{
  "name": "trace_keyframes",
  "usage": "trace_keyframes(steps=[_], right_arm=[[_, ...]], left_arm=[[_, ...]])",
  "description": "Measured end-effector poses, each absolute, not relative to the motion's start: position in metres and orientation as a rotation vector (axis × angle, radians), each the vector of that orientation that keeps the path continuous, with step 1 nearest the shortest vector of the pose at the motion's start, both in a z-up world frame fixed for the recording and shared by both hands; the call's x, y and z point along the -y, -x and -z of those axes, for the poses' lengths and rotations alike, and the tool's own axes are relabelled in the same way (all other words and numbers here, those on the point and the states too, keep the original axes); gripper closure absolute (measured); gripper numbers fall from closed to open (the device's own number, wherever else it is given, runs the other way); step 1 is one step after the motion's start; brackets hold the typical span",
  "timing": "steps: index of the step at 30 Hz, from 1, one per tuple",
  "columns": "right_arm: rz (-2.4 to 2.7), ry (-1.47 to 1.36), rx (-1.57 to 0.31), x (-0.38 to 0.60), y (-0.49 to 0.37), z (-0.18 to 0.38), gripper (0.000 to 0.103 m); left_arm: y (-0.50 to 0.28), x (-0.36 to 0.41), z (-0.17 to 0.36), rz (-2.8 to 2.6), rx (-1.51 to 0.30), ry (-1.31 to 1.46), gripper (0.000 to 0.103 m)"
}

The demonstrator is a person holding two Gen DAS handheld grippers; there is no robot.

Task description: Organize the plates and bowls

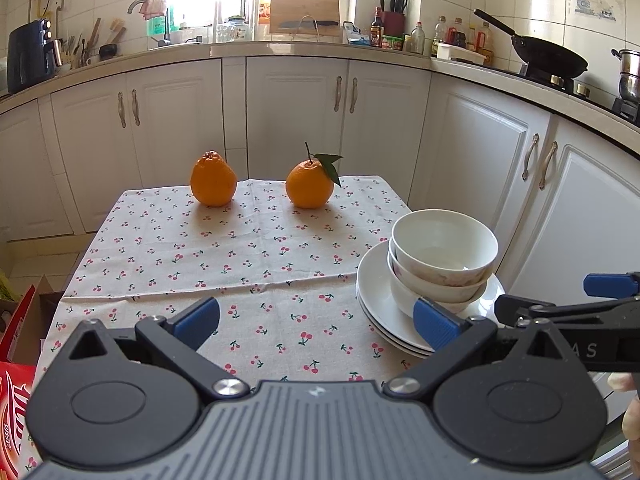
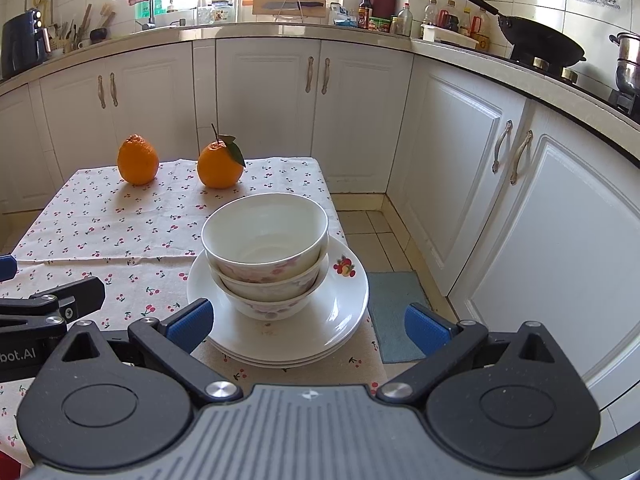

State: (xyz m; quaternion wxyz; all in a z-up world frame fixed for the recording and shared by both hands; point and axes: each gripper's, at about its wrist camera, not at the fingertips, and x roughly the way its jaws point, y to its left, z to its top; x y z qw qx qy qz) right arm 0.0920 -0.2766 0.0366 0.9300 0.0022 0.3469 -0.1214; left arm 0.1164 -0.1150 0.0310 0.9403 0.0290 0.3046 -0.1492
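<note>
Bowls (image 1: 443, 258), three of them nested, sat on a short stack of white plates (image 1: 378, 296) at roughly 3 o'clock in the left wrist view, right by the near right edge of the cherry-print tablecloth (image 1: 224, 264). Left gripper (image 1: 316, 320) was spread wide with nothing between its blue pads; its right pad (image 1: 434, 324) overlapped the plate rim in the picture, but I couldn't tell if it actually touched. Two oranges (image 1: 213, 179) stood upright at about 11 and 12 o'clock near the far edge of the cloth, well apart from the dishes, and the one with a leaf (image 1: 310, 185) was the righthand one. The other gripper poked in at 3 o'clock, just beside the plates.

From the right wrist view, the stack was dead centre: bowls (image 2: 266, 252) in the middle of the plates (image 2: 348, 300), top plate showing a little fruit decal at its 2 o'clock rim. Right gripper (image 2: 308, 326) was also wide and held nothing, its pads flanking the near side of the plates. Left gripper's black tip (image 2: 80, 292) showed at 9 o'clock over the cloth (image 2: 100, 232).
</note>
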Motion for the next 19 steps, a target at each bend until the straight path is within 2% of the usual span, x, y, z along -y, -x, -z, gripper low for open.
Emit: trace_keyframes(steps=[19], right_arm=[[0.258, 0.005, -0.704, 0.2750, -0.0909, -0.0383, 0.000]], left_arm=[[-0.1163, 0.1138, -0.0313, 0.305, -0.624, -0.058, 0.001]])
